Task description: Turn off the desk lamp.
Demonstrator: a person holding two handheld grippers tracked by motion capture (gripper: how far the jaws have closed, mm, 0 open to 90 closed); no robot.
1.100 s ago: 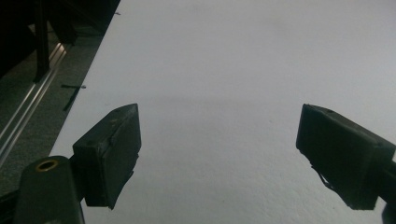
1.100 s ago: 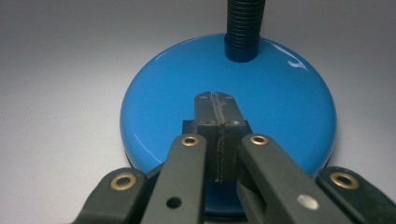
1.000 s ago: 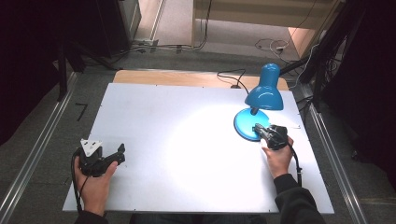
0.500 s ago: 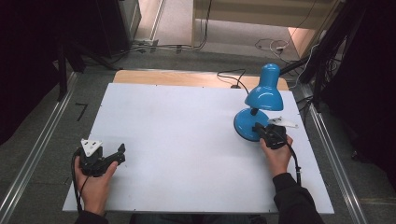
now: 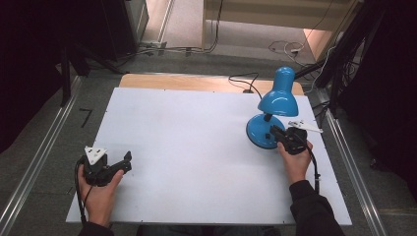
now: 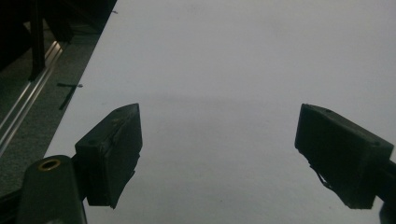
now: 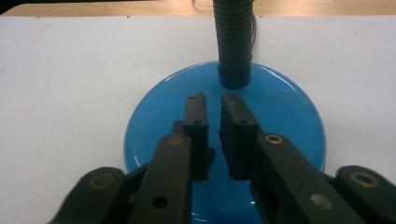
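Lamp: one glossy blue desk lamp (image 5: pixel 275 105) with a round base, ribbed black neck and dome shade stands at the far right of the white table (image 5: pixel 196 147), its shade turned down over the base.
Lamp base: the round blue base (image 7: pixel 289 112) lies flat on the table, just ahead of the person's right hand.
Right gripper: the right gripper (image 7: pixel 212 105) sits low over the base, jaws drawn almost together with a thin gap and nothing visible between them; the tips point at the foot of the neck, probably to press something on the base, though no switch can be made out.
Left gripper: the left gripper (image 6: pixel 219 140) rests at the near left corner, jaws spread wide over bare table, apparently idle and kept clear.
Count: one lamp, two grippers, one table.
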